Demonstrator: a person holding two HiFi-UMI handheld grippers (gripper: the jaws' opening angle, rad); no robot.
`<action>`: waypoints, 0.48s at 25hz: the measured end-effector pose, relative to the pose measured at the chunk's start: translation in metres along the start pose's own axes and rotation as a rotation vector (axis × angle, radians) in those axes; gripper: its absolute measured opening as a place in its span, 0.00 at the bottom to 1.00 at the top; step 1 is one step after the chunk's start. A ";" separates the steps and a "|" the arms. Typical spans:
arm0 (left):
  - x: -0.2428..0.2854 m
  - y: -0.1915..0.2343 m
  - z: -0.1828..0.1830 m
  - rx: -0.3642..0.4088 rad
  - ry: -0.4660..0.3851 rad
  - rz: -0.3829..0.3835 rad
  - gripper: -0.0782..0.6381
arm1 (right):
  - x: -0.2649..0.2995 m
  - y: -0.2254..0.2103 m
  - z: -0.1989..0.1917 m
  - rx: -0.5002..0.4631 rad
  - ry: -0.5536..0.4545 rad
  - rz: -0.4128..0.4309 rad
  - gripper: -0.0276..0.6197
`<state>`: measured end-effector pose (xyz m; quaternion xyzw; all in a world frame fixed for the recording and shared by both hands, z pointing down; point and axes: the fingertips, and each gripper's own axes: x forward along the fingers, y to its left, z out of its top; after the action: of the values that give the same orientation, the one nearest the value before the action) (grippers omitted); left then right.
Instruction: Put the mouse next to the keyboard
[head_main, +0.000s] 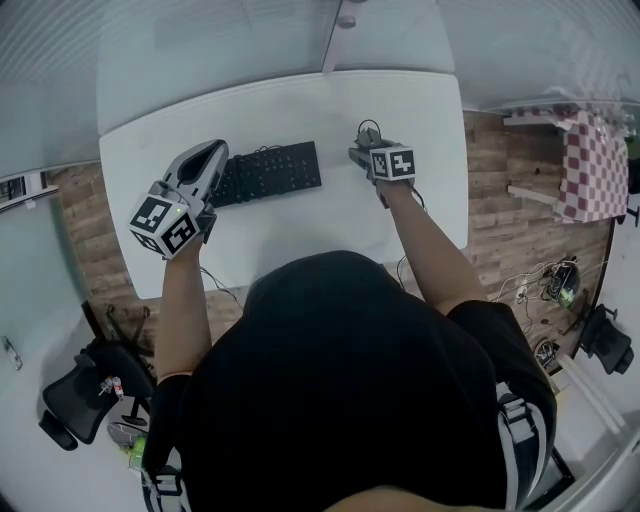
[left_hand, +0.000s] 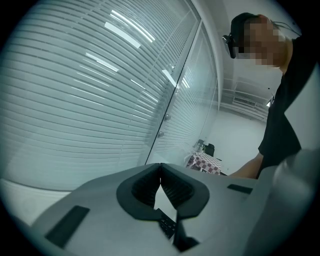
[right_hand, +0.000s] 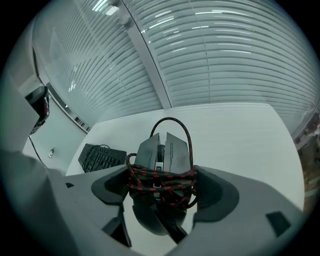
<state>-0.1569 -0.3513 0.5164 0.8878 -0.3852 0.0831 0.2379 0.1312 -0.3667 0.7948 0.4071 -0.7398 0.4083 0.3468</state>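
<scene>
The right tool (right_hand: 162, 189) grips the mouse (right_hand: 165, 147) — cable wound around it — right of the keyboard (head_main: 268, 172). The left tool (left_hand: 160, 169) is closed, empty

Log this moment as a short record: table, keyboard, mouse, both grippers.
table: white, rounded corners
keyboard: black, lying on the table
mouse: grey, black-and-red cable wound around it, to the right of the keyboard and apart from it
left gripper: jaws together, nothing between them, by the keyboard's left end
right gripper: jaws closed on the mouse
mouse resting on table or lifted: cannot tell
</scene>
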 end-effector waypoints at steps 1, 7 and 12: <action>0.002 0.001 -0.001 -0.003 0.001 -0.001 0.14 | 0.003 0.000 -0.004 0.003 0.012 0.002 0.68; 0.008 0.009 -0.009 -0.021 0.014 -0.004 0.14 | 0.020 0.009 -0.023 0.018 0.060 0.021 0.68; 0.011 0.014 -0.017 -0.037 0.023 -0.004 0.14 | 0.031 0.008 -0.031 0.013 0.095 -0.005 0.68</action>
<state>-0.1587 -0.3581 0.5400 0.8829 -0.3821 0.0857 0.2590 0.1169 -0.3463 0.8313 0.3913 -0.7189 0.4311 0.3797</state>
